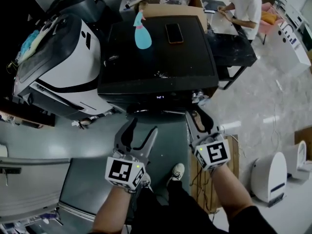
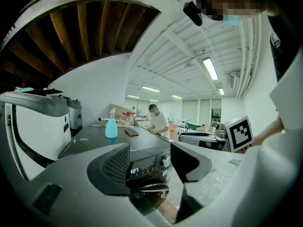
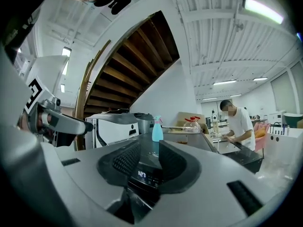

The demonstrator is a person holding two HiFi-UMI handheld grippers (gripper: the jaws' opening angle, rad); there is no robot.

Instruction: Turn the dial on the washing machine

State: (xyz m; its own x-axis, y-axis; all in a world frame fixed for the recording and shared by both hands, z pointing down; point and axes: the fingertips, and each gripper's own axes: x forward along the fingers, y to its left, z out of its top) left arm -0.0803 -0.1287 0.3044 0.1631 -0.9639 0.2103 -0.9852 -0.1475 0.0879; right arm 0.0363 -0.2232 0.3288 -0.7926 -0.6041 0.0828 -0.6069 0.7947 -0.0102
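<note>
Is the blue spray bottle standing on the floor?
No, the spray bottle stands on the washing machine, on its dark top beside a phone.

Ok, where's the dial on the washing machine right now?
In the left gripper view, the dial sits on the washing machine's front control panel, just right of the lit display, below the machine's dark top.

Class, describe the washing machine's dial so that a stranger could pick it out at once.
Start at the black washing machine with a turquoise spray bottle standing on its top. Along its front edge, just right of the small lit display, sits the dial. It is the only round, silvery knob there.
</note>
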